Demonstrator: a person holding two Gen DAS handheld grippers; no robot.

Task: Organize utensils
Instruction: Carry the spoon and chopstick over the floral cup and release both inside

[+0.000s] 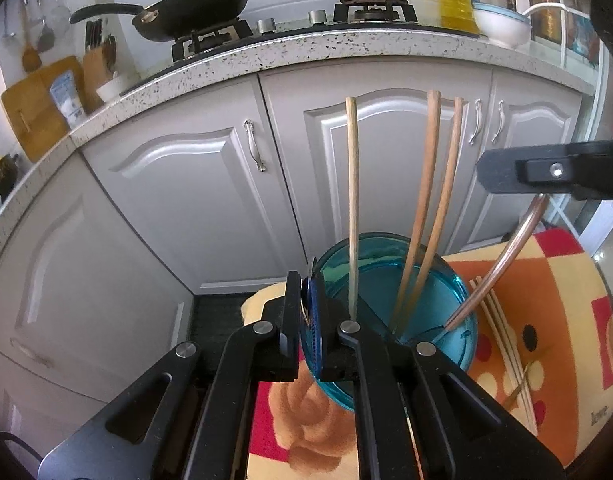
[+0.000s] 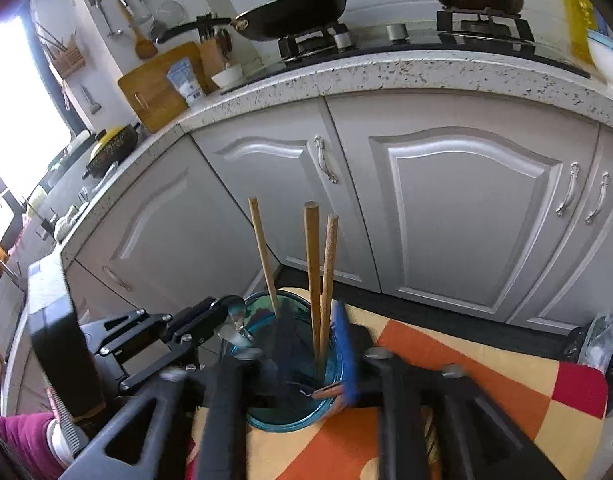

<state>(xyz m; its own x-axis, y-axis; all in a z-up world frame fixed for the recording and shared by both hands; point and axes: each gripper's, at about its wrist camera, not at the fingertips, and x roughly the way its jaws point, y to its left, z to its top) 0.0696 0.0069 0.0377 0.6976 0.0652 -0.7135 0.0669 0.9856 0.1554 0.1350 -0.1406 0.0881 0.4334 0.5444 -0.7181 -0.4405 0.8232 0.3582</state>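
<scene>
A blue glass cup [image 1: 386, 280] stands on a patterned cloth with three wooden chopsticks [image 1: 426, 208] upright in it. My left gripper [image 1: 306, 304] is shut on the cup's near-left rim, also seen as the left gripper [image 2: 226, 320] in the right wrist view. A copper-coloured metal utensil [image 1: 502, 256] leans into the cup from the right. Its handle top lies just under my right gripper [image 1: 502, 172]. In the right wrist view the right gripper [image 2: 294, 360] hangs over the cup [image 2: 266, 412] with its jaws apart, the handle end [image 2: 326, 392] beside its blue pad, not pressed.
Several loose chopsticks [image 1: 502, 344] lie on the orange, yellow and red cloth [image 1: 554, 280] right of the cup. Grey cabinet doors [image 1: 210, 208] and a speckled counter [image 1: 346, 48] with a stove, wok and pot stand behind. A person's magenta sleeve [image 2: 22, 440] shows at lower left.
</scene>
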